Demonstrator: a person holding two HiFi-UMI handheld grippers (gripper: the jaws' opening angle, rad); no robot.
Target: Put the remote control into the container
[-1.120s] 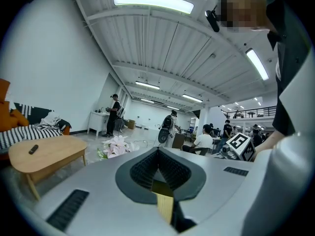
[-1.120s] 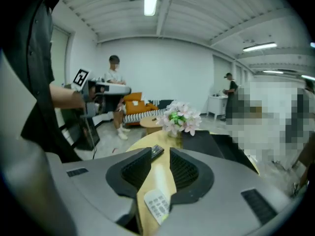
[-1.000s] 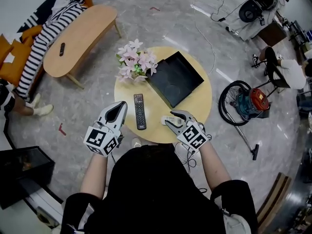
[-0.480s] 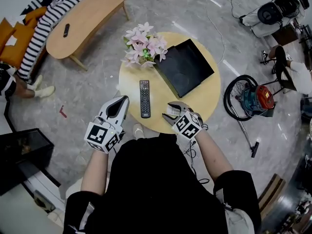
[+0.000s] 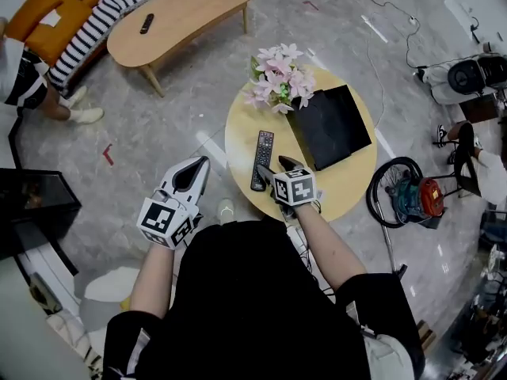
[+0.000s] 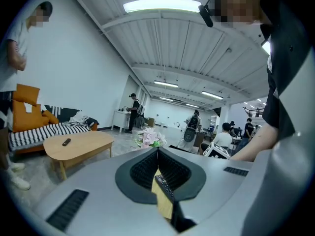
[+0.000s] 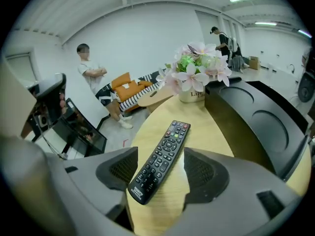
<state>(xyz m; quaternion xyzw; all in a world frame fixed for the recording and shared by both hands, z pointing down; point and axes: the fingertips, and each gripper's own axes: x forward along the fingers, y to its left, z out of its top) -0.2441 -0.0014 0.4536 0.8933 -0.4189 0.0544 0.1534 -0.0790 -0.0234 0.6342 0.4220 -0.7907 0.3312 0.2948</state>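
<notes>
Right gripper view has the remote control [image 7: 167, 146] lying flat on the bench [image 7: 206, 132], its long axis running almost straight away from the right tongs [image 7: 160, 173], button end toward the far edge. Its near end sits between the pads, which are opening and touch neither side. The container [image 7: 261, 122] lies just beside it, toward the bench's right edge. Off the near-left edge, the left tongs [image 5: 198, 167] are closed on nothing, so the right hand is clearly the nearer.
</notes>
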